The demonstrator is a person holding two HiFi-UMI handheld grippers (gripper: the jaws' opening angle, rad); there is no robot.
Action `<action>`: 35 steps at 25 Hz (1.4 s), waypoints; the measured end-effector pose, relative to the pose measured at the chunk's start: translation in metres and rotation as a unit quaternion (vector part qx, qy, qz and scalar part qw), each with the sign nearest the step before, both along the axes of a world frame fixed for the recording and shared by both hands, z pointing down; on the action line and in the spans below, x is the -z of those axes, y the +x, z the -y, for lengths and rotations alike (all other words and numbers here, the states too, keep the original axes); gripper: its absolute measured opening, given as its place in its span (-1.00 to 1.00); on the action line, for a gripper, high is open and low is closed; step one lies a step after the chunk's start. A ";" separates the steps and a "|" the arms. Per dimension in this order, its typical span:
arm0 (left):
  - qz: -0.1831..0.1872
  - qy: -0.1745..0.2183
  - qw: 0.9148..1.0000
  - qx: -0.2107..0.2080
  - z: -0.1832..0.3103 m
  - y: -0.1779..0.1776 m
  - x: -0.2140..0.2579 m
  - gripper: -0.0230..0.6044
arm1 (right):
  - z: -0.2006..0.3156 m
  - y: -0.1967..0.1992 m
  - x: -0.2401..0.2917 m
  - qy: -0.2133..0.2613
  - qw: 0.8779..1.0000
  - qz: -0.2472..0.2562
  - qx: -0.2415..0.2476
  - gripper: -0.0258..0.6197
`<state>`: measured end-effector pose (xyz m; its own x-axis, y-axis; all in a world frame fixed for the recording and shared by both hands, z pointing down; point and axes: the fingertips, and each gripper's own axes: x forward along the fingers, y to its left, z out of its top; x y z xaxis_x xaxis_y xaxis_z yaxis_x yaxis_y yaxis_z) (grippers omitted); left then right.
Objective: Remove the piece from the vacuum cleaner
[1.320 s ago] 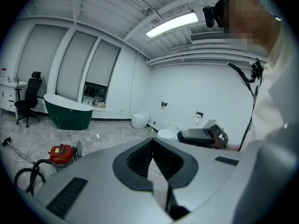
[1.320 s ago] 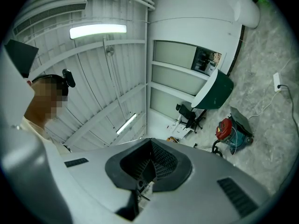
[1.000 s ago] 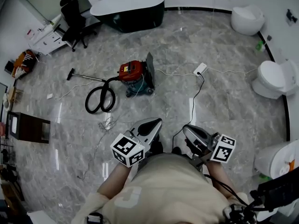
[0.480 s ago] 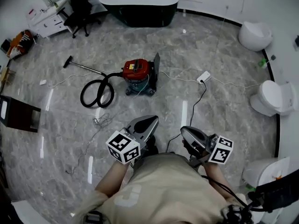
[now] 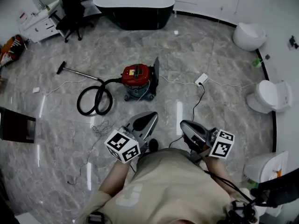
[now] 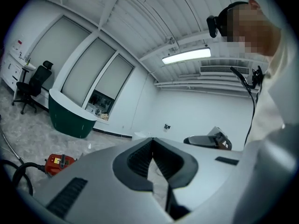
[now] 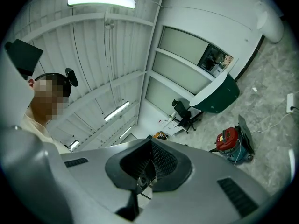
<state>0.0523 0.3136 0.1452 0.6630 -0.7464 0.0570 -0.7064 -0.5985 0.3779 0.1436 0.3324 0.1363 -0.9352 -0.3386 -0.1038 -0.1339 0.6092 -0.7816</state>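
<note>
Reading both sets of jaws as together with nothing between them: left gripper (image 5: 153, 115) and right gripper (image 5: 183, 124) tips meet in their own views. Below the jaws is a glossy grey marble floor (image 5: 224, 115) with loose cables across it. Further out ahead of the jaws: dark green bathtub (image 5: 134, 6) by the far wall, black office chair (image 5: 70, 8) off to the left, toilets (image 5: 268, 94) off to the right. Both grippers are held side by side in front of the person's torso, pointing roughly level and forward. Red vacuum cleaner (image 5: 136, 76) sits on the floor ahead of the jaws, well apart, closer to the left gripper's line. Its black hose (image 5: 93, 101) coils left of the jaws' line, and a dark panel (image 5: 155, 73) stands at the cleaner's right side.
</note>
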 end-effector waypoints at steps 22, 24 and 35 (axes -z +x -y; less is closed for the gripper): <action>0.034 -0.032 0.999 -0.020 0.031 -0.035 -0.019 -0.92 | 0.042 -0.045 -0.006 -0.029 0.999 0.029 -0.002 -0.91; 0.043 -0.035 0.998 -0.010 0.038 -0.036 -0.020 -0.92 | 0.049 -0.044 -0.006 -0.029 0.999 0.038 0.005 -0.91; 0.074 -0.073 0.994 -0.025 0.110 0.004 -0.039 -0.92 | 0.135 -0.023 -0.022 -0.057 0.996 0.058 0.038 -0.91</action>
